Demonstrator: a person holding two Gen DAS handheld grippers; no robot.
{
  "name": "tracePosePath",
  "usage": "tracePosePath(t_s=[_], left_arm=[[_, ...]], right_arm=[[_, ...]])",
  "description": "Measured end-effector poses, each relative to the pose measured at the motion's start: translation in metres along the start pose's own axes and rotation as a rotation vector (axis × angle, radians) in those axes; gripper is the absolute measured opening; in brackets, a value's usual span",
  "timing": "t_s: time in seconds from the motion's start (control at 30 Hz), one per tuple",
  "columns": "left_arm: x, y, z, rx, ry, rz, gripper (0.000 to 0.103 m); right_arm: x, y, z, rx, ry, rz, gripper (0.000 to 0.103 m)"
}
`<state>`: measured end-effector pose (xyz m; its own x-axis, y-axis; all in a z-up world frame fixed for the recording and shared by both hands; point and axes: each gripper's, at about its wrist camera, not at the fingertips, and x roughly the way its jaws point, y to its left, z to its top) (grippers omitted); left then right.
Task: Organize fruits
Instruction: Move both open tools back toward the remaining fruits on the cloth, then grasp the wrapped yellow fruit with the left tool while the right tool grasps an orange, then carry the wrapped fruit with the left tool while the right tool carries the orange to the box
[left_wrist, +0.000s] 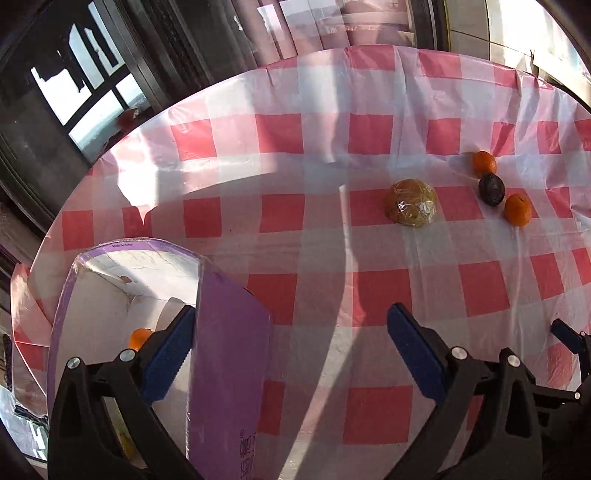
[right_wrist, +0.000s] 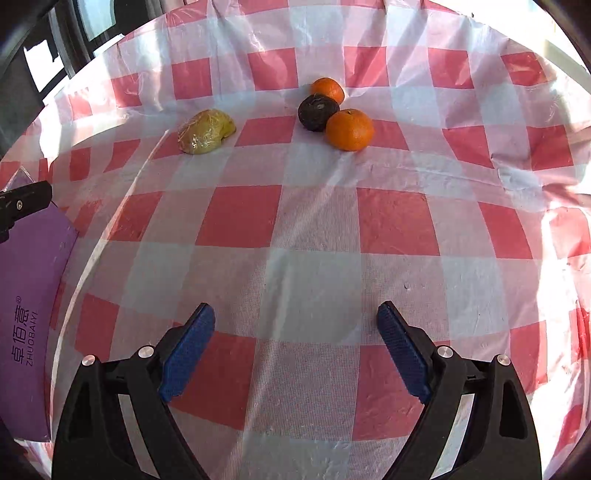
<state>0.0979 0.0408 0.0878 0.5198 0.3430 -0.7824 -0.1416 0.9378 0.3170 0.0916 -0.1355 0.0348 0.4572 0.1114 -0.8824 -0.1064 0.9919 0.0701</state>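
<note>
On the red-and-white checked tablecloth (right_wrist: 295, 221) lie a plastic-wrapped yellow fruit (right_wrist: 206, 131), two oranges (right_wrist: 349, 129) (right_wrist: 327, 89) and a dark round fruit (right_wrist: 317, 112) between them. My right gripper (right_wrist: 295, 347) is open and holds nothing, well short of them. The left wrist view shows the same wrapped fruit (left_wrist: 410, 203), dark fruit (left_wrist: 491, 189) and oranges (left_wrist: 518, 209) far right. My left gripper (left_wrist: 291, 354) is open over the purple box (left_wrist: 229, 369); one finger is inside it, the near wall between the jaws. An orange (left_wrist: 139, 338) lies in the box.
The purple box (right_wrist: 29, 295) sits at the table's left edge, with part of the left gripper (right_wrist: 22, 203) above it. The right gripper's fingertip (left_wrist: 569, 336) shows at the right edge of the left wrist view. Dark window frames (left_wrist: 92, 74) stand beyond the table's far left.
</note>
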Motion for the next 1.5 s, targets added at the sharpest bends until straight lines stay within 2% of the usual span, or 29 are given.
tracePosePath(t_s=[0.07, 0.13, 0.17, 0.2, 0.33, 0.43, 0.53, 0.6, 0.67, 0.77, 0.87, 0.97, 1.0, 1.03, 1.1, 1.3, 1.5], left_arm=[[0.0, 0.001, 0.001, 0.008, -0.041, 0.046, 0.101], [-0.006, -0.003, 0.003, 0.05, -0.103, 0.124, 0.101], [-0.009, -0.005, 0.004, 0.066, -0.127, 0.13, 0.101], [-0.01, -0.006, 0.005, 0.075, -0.138, 0.114, 0.101], [0.003, -0.025, 0.01, 0.119, -0.089, 0.02, 0.101], [0.02, -0.043, 0.017, 0.132, -0.067, -0.076, 0.101], [0.044, -0.065, 0.028, 0.137, -0.046, -0.14, 0.101], [0.063, -0.075, 0.039, 0.129, -0.022, -0.162, 0.101], [0.081, -0.081, 0.051, 0.095, -0.008, -0.215, 0.101], [0.102, -0.092, 0.069, 0.073, 0.006, -0.265, 0.101], [0.118, -0.103, 0.083, 0.079, 0.012, -0.273, 0.1], [0.132, -0.107, 0.09, 0.057, 0.033, -0.312, 0.09], [0.134, -0.104, 0.09, 0.031, 0.032, -0.339, 0.083], [0.136, -0.103, 0.09, 0.014, 0.028, -0.341, 0.08], [0.135, -0.099, 0.089, 0.002, 0.018, -0.33, 0.065], [0.123, -0.09, 0.066, 0.015, 0.033, -0.362, 0.065], [0.087, -0.067, 0.022, -0.074, 0.037, -0.378, 0.065]], right_arm=[[0.012, -0.005, 0.018, -0.029, -0.024, -0.006, 0.087], [0.025, -0.012, 0.037, -0.04, -0.046, -0.009, 0.087], [0.031, -0.016, 0.048, -0.038, -0.056, -0.012, 0.087], [0.037, -0.02, 0.057, -0.036, -0.064, -0.013, 0.087], [0.057, -0.034, 0.091, -0.021, -0.089, -0.02, 0.087], [0.066, -0.042, 0.108, -0.001, -0.101, -0.012, 0.085], [0.069, -0.049, 0.115, 0.008, -0.126, -0.017, 0.066], [0.07, -0.051, 0.116, 0.008, -0.137, -0.018, 0.059], [0.067, -0.054, 0.114, 0.007, -0.148, 0.0, 0.047], [0.065, -0.063, 0.112, 0.026, -0.156, 0.04, 0.043], [0.065, -0.069, 0.112, 0.042, -0.158, 0.057, 0.043], [0.064, -0.072, 0.11, 0.044, -0.159, 0.062, 0.043], [0.063, -0.074, 0.109, 0.046, -0.159, 0.064, 0.043], [0.062, -0.076, 0.109, 0.046, -0.159, 0.064, 0.043], [0.061, -0.076, 0.109, 0.045, -0.159, 0.061, 0.043], [0.064, -0.074, 0.108, 0.042, -0.158, 0.057, 0.043], [0.067, -0.067, 0.109, 0.03, -0.157, 0.049, 0.043]])
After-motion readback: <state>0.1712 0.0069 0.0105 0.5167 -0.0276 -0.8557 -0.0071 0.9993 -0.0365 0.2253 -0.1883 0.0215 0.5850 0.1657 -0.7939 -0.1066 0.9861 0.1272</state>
